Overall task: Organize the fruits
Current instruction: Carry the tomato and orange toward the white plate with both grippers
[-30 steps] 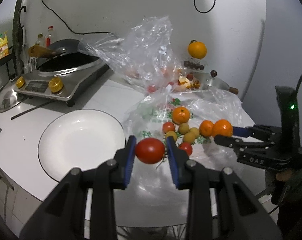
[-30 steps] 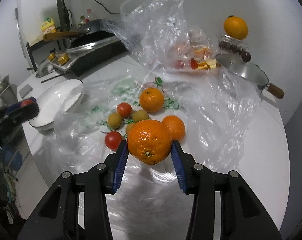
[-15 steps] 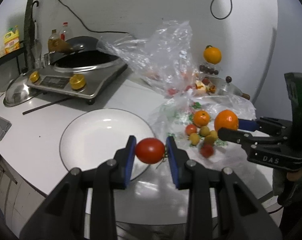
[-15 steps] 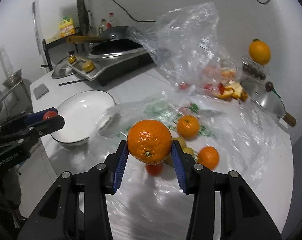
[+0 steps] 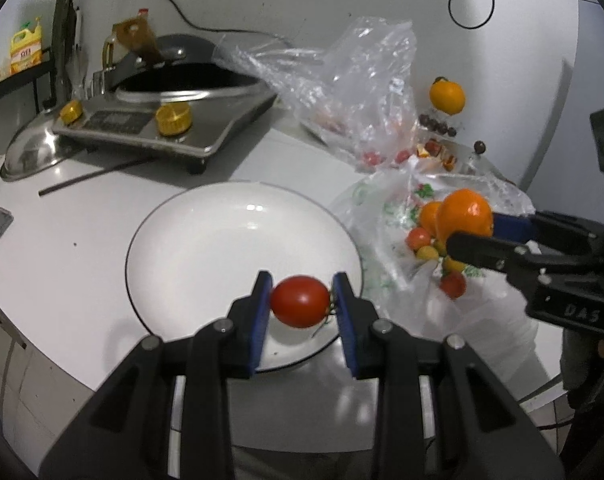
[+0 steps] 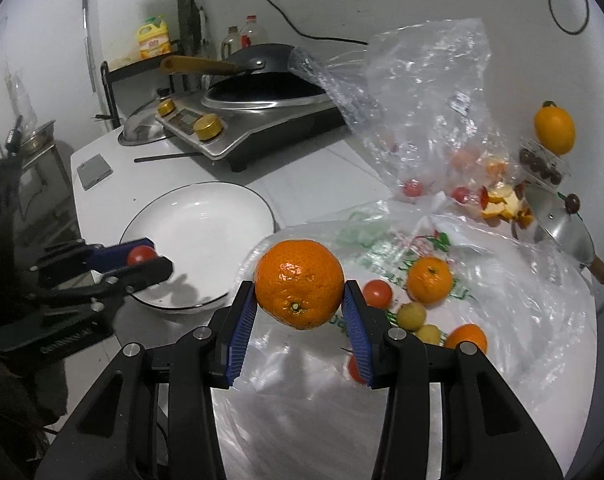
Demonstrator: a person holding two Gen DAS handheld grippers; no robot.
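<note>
Plate (image 5: 206, 248) apparently bare beneath left hand-held gripper (image 5: 301, 302) clamping tomato (image 5: 300, 301); right hand-held gripper (image 6: 300, 306) grips orange (image 6: 299, 283).

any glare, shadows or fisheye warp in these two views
Left wrist view: small bright glints on the white plate, strong fisheye bending at the dark corners. Right wrist view: the left gripper casts a dark shadow onto the plate, the clear plastic bag sparkles with highlights, and the edges curve.

"DAS" stands on the right claw (image 5: 468, 222) body; the yellow bottle's (image 5: 25, 45) label seems unreadable.
</note>
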